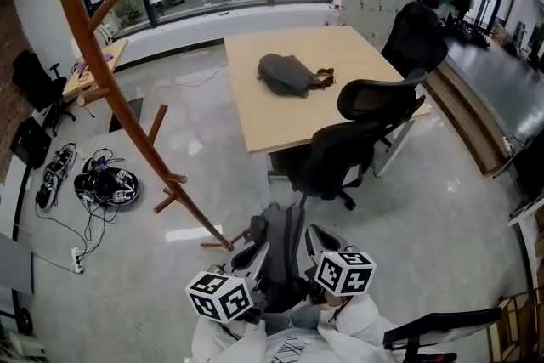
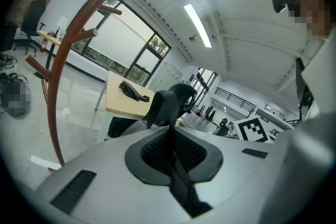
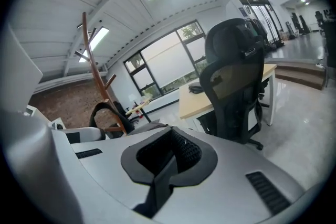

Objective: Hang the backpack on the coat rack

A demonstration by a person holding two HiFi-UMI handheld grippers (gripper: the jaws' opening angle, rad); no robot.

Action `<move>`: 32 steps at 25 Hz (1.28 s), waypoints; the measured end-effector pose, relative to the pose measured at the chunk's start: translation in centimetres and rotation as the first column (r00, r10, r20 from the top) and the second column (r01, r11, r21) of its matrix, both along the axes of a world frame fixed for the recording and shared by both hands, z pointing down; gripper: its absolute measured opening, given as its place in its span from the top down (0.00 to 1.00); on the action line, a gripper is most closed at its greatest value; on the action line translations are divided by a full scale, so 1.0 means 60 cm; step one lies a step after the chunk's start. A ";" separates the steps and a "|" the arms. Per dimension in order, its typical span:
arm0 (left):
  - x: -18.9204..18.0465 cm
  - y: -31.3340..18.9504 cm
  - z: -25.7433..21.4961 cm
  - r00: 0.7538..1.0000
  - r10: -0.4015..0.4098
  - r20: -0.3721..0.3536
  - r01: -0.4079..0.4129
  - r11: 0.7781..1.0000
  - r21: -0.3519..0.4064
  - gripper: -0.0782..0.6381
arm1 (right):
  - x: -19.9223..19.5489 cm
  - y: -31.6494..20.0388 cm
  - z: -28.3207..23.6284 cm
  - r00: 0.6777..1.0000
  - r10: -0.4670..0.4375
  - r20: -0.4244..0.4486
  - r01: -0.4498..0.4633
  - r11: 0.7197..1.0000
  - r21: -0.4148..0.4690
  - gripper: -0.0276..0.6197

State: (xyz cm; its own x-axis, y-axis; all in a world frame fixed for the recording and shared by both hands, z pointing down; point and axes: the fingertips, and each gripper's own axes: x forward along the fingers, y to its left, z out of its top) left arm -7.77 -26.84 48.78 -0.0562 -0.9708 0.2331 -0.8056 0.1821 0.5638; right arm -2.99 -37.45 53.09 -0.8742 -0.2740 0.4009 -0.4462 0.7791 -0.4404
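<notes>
Low in the head view, a dark grey backpack (image 1: 280, 255) hangs between my two grippers. My left gripper (image 1: 255, 255) is shut on one of its black straps (image 2: 167, 107), which rises in a loop past the jaws. On the other side my right gripper (image 1: 313, 241) is shut on a second black strap (image 3: 160, 186). The brown wooden coat rack (image 1: 100, 72) curves up at the left, its foot just left of the backpack. It also shows as a tall curved pole (image 2: 52, 86) in the left gripper view and further off (image 3: 94, 68) in the right gripper view.
A wooden table (image 1: 289, 119) ahead carries another dark bag (image 1: 287, 74). Black office chairs (image 1: 340, 153) stand at its near right side, one filling the right gripper view (image 3: 233, 81). Cables and gear (image 1: 102, 183) lie on the floor left of the rack.
</notes>
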 end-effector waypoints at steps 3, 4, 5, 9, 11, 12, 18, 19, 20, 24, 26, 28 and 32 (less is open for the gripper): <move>-0.026 0.018 -0.010 0.999 -0.046 0.010 0.046 0.999 0.005 0.87 | -0.030 0.017 -0.009 0.998 -0.061 0.019 0.061 0.998 0.000 0.94; -0.034 0.025 -0.013 0.998 -0.060 0.014 0.060 0.998 0.006 0.87 | -0.039 0.023 -0.013 0.996 -0.081 0.024 0.081 0.997 0.004 0.94; -0.042 0.030 -0.016 0.997 -0.073 0.017 0.073 0.997 0.007 0.87 | -0.050 0.029 -0.019 0.994 -0.101 0.028 0.101 0.995 0.010 0.94; -0.064 0.045 -0.025 0.993 -0.112 0.044 0.111 0.994 0.007 0.87 | -0.092 0.048 -0.047 0.983 -0.173 0.060 0.171 0.984 0.042 0.94; -0.070 0.047 -0.029 0.991 -0.112 0.078 0.113 0.994 0.000 0.87 | -0.107 0.055 -0.060 0.977 -0.199 0.080 0.195 0.979 0.051 0.94; -0.075 0.048 -0.031 0.990 -0.110 0.093 0.111 0.994 -0.001 0.87 | -0.114 0.057 -0.068 0.974 -0.209 0.089 0.205 0.977 0.057 0.94; -0.125 0.059 -0.060 0.981 -0.146 0.124 0.145 0.989 0.017 0.87 | -0.156 0.069 -0.107 0.956 -0.267 0.117 0.256 0.961 0.106 0.94; -0.133 0.061 -0.062 0.980 -0.155 0.123 0.154 0.988 0.022 0.87 | -0.161 0.070 -0.109 0.955 -0.271 0.119 0.259 0.960 0.106 0.94; -0.141 0.063 -0.065 0.979 -0.164 0.118 0.162 0.986 0.028 0.87 | -0.165 0.069 -0.109 0.954 -0.274 0.119 0.262 0.959 0.104 0.94; -0.169 0.067 -0.072 0.976 -0.194 0.100 0.190 0.980 0.049 0.87 | -0.183 0.069 -0.103 0.952 -0.284 0.117 0.275 0.957 0.091 0.94; -0.178 0.063 -0.074 0.975 -0.198 0.103 0.194 0.980 0.052 0.87 | -0.192 0.067 -0.102 0.950 -0.288 0.120 0.278 0.956 0.089 0.94; -0.187 0.060 -0.074 0.974 -0.200 0.110 0.196 0.979 0.050 0.87 | -0.199 0.066 -0.103 0.949 -0.290 0.124 0.281 0.956 0.087 0.94; -0.211 0.059 -0.081 0.973 -0.215 0.082 0.210 0.975 0.071 0.87 | -0.210 0.062 -0.104 0.949 -0.286 0.131 0.278 0.958 0.076 0.94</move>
